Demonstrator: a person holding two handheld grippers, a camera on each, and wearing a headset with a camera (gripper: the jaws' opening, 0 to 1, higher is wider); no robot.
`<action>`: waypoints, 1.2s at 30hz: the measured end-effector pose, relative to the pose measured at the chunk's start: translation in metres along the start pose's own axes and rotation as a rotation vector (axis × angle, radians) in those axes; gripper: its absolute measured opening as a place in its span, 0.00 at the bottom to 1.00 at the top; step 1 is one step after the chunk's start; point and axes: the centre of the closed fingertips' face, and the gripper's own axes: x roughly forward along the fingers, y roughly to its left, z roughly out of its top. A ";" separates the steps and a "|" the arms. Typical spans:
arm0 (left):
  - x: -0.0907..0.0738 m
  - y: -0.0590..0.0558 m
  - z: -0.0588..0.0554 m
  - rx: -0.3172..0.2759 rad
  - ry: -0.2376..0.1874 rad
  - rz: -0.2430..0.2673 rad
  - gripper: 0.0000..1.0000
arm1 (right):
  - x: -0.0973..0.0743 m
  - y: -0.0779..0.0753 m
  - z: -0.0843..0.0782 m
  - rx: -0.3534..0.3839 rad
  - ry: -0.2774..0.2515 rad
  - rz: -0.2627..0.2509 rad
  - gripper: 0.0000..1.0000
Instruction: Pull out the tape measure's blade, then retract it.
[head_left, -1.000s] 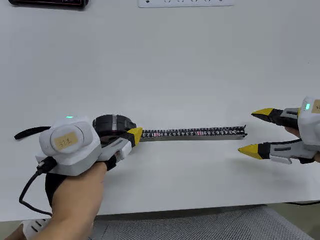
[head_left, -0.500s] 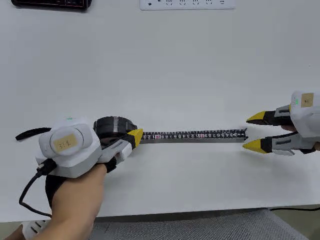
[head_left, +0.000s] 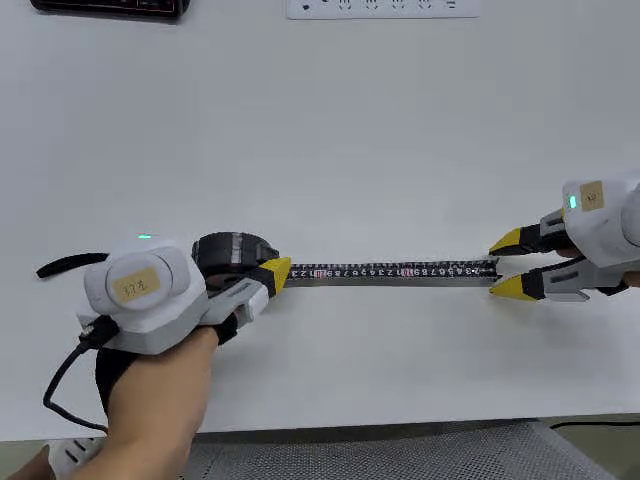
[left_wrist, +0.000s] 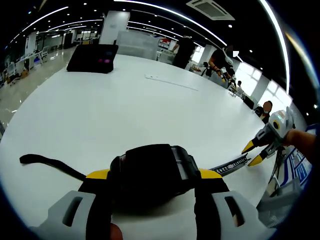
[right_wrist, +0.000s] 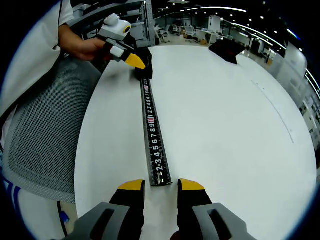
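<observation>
A black tape measure case (head_left: 232, 255) lies on the white table, and my left gripper (head_left: 252, 268) is shut on it. In the left gripper view the case (left_wrist: 150, 167) sits clamped between the yellow-tipped jaws. The numbered blade (head_left: 390, 271) stretches flat across the table to the right. My right gripper (head_left: 497, 270) is open, one yellow fingertip on either side of the blade's end without pinching it. In the right gripper view the blade (right_wrist: 154, 135) runs away from the jaws toward the left gripper (right_wrist: 135, 62).
A white power strip (head_left: 380, 8) and a dark device (head_left: 110, 6) lie along the far edge. The case's black strap (head_left: 65, 265) trails left. A black cable (head_left: 60, 370) hangs near the table's front edge, with a mesh chair (head_left: 400, 455) below.
My right gripper has moved left to the blade's end, and its jaws have narrowed around it. The left gripper and the case have stayed put.
</observation>
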 end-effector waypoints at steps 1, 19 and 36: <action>0.000 0.000 0.000 0.000 0.000 0.000 0.62 | 0.001 -0.001 0.000 -0.014 0.007 -0.003 0.22; -0.002 0.000 0.002 0.023 -0.026 0.017 0.62 | 0.005 0.000 0.000 -0.055 0.025 -0.015 0.12; -0.006 -0.001 0.003 0.005 -0.038 0.006 0.61 | 0.005 -0.001 0.000 -0.036 0.027 -0.010 0.12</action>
